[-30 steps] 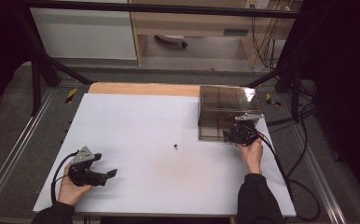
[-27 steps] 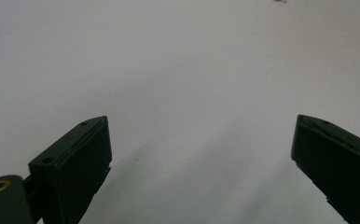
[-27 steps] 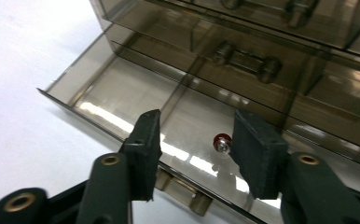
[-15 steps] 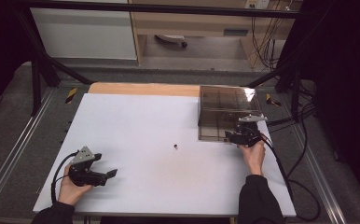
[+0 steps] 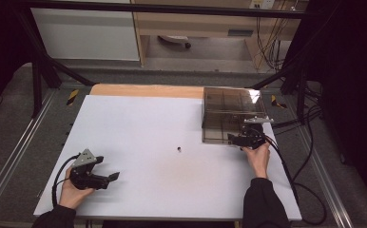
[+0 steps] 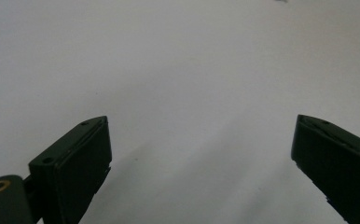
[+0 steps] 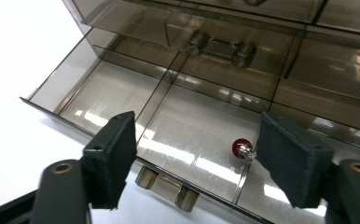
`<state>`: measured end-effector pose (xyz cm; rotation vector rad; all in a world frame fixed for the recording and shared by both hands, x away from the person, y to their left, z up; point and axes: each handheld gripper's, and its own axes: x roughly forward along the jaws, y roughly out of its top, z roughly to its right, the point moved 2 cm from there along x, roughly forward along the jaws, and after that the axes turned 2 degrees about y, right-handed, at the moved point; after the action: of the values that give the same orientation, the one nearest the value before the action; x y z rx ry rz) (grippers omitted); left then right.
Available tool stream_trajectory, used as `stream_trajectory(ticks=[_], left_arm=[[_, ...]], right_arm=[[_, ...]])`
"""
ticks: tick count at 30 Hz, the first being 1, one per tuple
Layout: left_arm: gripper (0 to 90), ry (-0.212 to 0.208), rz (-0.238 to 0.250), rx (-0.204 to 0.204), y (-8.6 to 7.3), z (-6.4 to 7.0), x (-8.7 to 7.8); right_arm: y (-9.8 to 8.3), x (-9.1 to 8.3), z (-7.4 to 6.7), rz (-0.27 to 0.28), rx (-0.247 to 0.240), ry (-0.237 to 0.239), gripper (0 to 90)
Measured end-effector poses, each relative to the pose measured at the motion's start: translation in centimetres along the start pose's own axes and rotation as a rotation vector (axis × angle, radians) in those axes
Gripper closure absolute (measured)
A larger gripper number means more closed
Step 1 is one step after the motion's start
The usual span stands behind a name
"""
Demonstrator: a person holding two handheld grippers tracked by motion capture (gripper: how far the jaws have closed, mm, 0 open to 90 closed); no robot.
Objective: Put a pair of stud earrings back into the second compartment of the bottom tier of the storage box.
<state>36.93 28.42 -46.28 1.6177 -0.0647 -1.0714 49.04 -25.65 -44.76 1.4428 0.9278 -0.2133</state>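
A smoky clear drawer box (image 5: 229, 111) stands at the back right of the white table (image 5: 139, 123). My right gripper (image 5: 241, 140) is at the box's front, over a pulled-out drawer (image 7: 122, 93) with several compartments. Its jaws are open (image 7: 197, 123) and have just been opening, with nothing pressed between the pads. A small red bead with a silver pin (image 7: 240, 147) lies on the drawer floor close to the right pad. My left gripper (image 5: 108, 178) rests at the front left, jaws wide open (image 6: 201, 126) over bare table.
A tiny dark object (image 5: 178, 149) lies on the table's middle. The drawer's handle (image 7: 166, 186) sticks out toward me, and another drawer's handle (image 7: 220, 46) shows above. Cables (image 5: 291, 171) trail off the table's right side. A wooden strip (image 5: 146, 90) runs along the far edge.
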Motion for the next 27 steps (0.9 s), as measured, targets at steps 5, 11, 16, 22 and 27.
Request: stream_trajectory(ticks=[5, 11, 16, 22, 27], left_arm=[[4.5, 0.001, -0.001, 0.000, 0.0, 0.0, 0.0], [4.5, 0.001, -0.001, 0.000, 0.0, 0.0, 0.0], [4.5, 0.001, 0.000, -0.001, 0.0, 0.0, 0.0], [4.5, 0.003, -0.001, -0.003, 0.0, 0.0, 0.0], [4.5, 0.004, -0.002, -0.004, 0.0, 0.0, 0.0]], right_arm=[[-0.2, 0.5, -0.1, -0.058, 0.010, 0.032, 18.3], [-0.3, 0.3, -0.3, -0.029, 0.003, 0.029, 14.7], [0.0, -0.8, -0.8, 0.040, -0.009, 0.045, 12.0], [-0.2, -2.3, -2.1, 0.084, -0.056, 0.108, 6.7], [-0.9, -3.0, -3.5, 0.075, -0.090, 0.164, 2.6]])
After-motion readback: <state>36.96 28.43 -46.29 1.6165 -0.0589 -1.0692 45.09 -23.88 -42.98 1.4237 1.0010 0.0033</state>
